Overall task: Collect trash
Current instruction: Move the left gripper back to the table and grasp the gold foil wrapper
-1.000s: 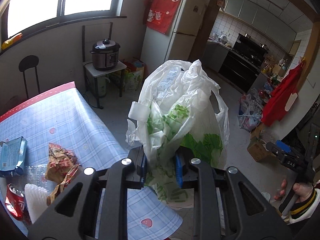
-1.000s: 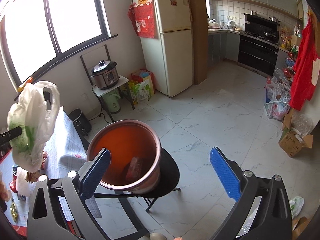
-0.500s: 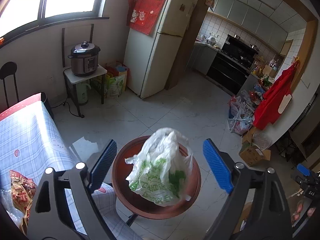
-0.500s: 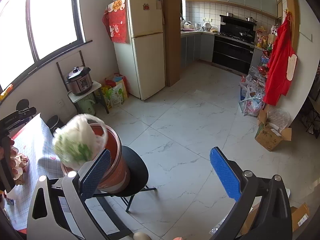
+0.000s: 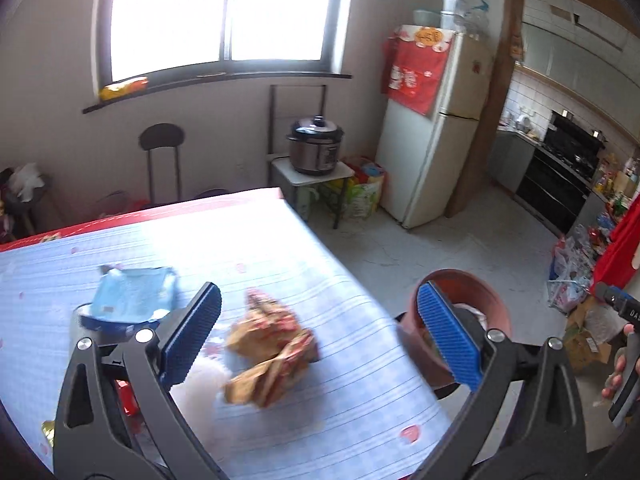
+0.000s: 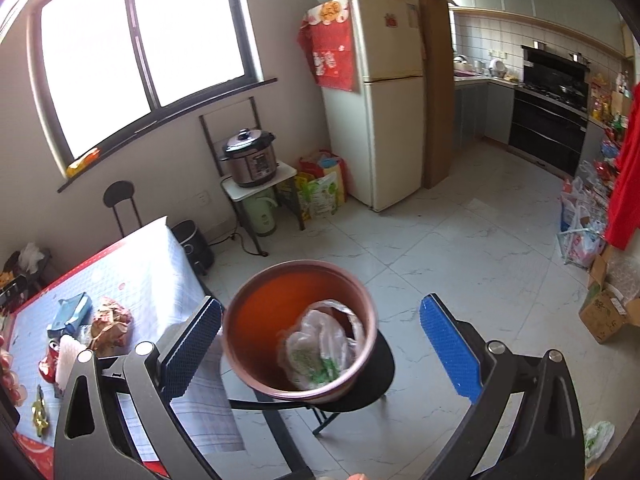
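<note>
Left gripper (image 5: 318, 338) jaws opening, empty, above table edge (image 5: 360, 292); right gripper (image 6: 320, 338) jaws apart.

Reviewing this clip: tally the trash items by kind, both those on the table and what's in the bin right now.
Plastic bag, in the red-brown bin: 1
Crumpled brown-and-red wrapper: 1
Blue packet: 1
Red can: 1
White foam piece: 1
Total: 5, with 4 on the table.

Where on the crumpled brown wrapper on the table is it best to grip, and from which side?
Grip the crumpled brown wrapper across its raised middle, coming from above and the near side. It lies loosely bunched on the table, with a white item close on its left.
</note>
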Demonstrator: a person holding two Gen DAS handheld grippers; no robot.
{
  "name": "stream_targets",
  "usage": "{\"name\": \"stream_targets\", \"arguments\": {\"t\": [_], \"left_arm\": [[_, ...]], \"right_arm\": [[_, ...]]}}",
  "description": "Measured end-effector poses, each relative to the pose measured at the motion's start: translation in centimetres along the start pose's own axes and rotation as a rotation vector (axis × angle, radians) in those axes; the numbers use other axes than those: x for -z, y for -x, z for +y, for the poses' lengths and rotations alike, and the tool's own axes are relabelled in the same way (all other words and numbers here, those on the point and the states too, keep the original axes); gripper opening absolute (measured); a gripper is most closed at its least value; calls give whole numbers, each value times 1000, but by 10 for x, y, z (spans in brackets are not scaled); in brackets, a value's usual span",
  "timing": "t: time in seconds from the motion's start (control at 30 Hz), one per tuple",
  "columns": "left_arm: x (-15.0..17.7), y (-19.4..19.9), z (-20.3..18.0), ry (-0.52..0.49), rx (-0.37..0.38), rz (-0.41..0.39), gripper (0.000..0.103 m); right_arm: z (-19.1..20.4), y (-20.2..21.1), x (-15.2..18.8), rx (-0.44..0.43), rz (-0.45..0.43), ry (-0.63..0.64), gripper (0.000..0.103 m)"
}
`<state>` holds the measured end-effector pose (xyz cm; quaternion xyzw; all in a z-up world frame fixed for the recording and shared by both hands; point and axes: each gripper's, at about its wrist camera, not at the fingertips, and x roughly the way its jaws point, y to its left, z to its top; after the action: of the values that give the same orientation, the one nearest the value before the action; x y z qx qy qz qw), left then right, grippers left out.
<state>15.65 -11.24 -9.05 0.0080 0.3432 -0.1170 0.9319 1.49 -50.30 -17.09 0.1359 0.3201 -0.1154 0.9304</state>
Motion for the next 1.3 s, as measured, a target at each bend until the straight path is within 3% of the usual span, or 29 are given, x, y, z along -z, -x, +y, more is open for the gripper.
{"name": "stream_targets", "arguments": {"t": [0.17,0.33,0.63,0.8,1.07,1.3], "left_arm": [[32,72,101,135,-199,-27,97],[73,139,187,292,-348,-52,97],[156,214,290,522,-487,-35,97],[202,210,317,599,-471,37,97],[256,152,340,633,-378,181,96],[275,120,374,655,-314,227,82]], "right_arm": [[78,-12,-5,-118,22,88,98],[149,-14,-1,-224,46,175,98],[252,-7,31,-335,111,290,98],[294,-1,47,-352,141,355,98],[328,12,62,-297,151,418,98],[335,19,71,-227,162,420,98]]}}
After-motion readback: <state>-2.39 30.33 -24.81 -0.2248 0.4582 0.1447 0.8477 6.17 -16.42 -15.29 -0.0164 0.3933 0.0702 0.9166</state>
